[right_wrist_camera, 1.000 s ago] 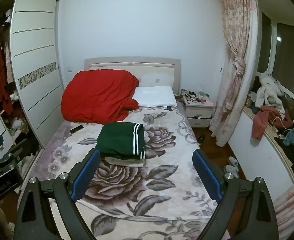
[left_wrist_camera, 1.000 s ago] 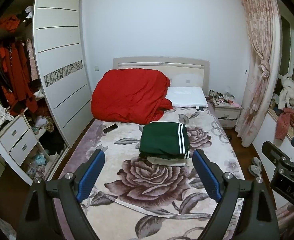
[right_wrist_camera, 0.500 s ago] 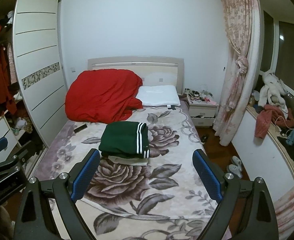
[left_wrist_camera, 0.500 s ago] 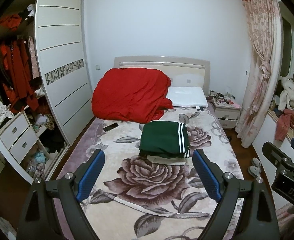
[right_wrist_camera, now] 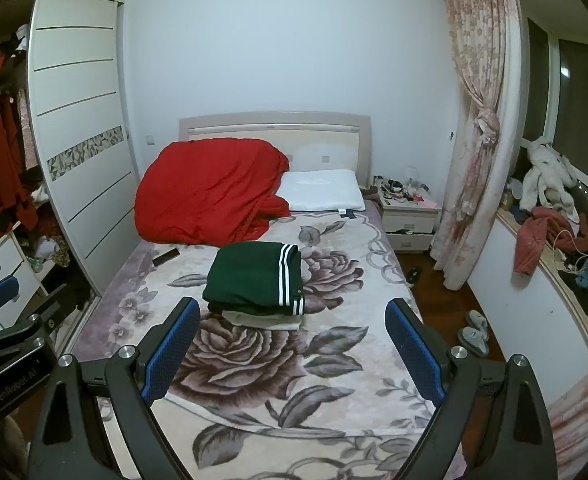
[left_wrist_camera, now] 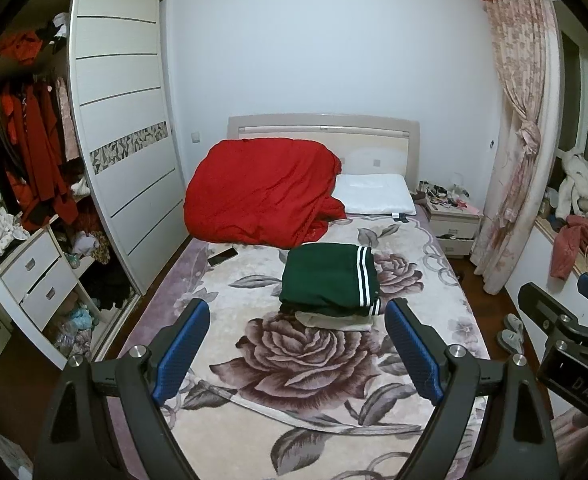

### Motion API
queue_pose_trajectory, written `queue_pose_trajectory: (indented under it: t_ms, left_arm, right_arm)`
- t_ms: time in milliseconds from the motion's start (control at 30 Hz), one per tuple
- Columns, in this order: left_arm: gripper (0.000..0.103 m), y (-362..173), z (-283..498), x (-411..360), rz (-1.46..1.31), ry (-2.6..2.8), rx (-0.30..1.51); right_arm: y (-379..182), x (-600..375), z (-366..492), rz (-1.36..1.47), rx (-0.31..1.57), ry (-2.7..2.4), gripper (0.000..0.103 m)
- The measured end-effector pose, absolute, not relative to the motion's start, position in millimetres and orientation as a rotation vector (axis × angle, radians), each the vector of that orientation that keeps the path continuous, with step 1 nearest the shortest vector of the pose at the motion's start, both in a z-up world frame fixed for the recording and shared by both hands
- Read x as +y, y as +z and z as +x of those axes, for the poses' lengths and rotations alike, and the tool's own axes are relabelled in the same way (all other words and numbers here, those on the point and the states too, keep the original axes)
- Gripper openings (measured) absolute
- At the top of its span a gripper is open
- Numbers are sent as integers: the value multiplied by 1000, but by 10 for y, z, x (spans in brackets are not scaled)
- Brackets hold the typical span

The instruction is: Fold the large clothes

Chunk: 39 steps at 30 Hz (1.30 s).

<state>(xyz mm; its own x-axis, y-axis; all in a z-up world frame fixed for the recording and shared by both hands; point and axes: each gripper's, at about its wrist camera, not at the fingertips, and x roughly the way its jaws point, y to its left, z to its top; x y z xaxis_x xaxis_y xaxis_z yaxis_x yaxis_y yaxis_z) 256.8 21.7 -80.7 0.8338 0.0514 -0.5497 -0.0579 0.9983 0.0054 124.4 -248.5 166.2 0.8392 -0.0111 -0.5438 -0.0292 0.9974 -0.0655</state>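
Nothing has really moved since the earlier frames: both views show only a slight drift, and the folded stack sits where it was. Left gripper (left_wrist_camera: 296, 344) has its jaws released and wide, nothing between them; right gripper (right_wrist_camera: 294, 344) is the same, spread and empty. Green striped garment (left_wrist_camera: 330, 278) lies folded on top of a pale folded piece (left_wrist_camera: 336, 320), well ahead of both sets of jaws, sitting between the pads in the left view and closer to the left pad in the right view, on the floral bed (left_wrist_camera: 302, 364). My read is that this fold is done and both hands are idling above the foot of the bed. For the next piece: fetch one garment only, spread it flat in front of the jaws clear of the stack, and pinch two corners at matching height so the fold line stays straight. Red duvet (left_wrist_camera: 261, 196) and phone (left_wrist_camera: 222, 257) are far ahead, out of the way.
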Motion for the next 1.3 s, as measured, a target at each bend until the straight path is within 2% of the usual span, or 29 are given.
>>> queue_pose_trajectory:
  t_ms: [1300]
  left_arm:
    - [90, -718, 2522, 248, 22, 25, 561]
  right_arm:
    - [1597, -2441, 1017, -54, 569, -8, 96]
